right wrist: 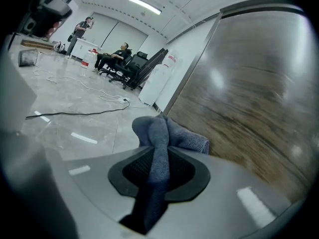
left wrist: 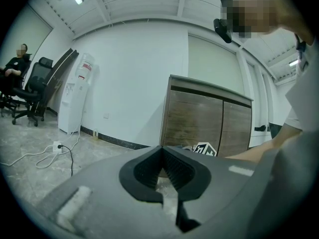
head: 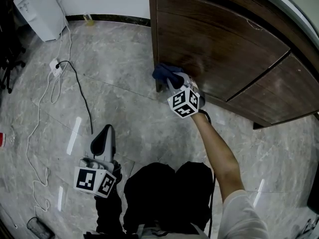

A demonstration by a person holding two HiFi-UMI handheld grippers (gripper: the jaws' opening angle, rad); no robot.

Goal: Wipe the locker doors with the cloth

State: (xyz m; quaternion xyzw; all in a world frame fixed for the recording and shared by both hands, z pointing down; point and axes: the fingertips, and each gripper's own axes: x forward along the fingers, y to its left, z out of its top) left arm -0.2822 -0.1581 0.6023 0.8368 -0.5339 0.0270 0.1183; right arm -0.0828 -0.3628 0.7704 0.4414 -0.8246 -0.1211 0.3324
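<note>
A dark blue cloth (head: 161, 72) is bunched against the lower left corner of the brown wooden locker's left door (head: 214, 39). My right gripper (head: 173, 78) is shut on it. In the right gripper view the cloth (right wrist: 167, 133) runs between the jaws and bulges out past the tips, right beside the door (right wrist: 259, 93). My left gripper (head: 105, 131) hangs low over the floor at the left, away from the locker, jaws shut with nothing in them. Its own view (left wrist: 162, 151) looks level towards the locker (left wrist: 199, 123).
The locker's right door (head: 284, 88) is closed. A white water dispenser (head: 35, 6) stands by the far wall, with a power strip (head: 56, 66) and cables trailing over the marble floor. People sit on office chairs (right wrist: 114, 59) farther off.
</note>
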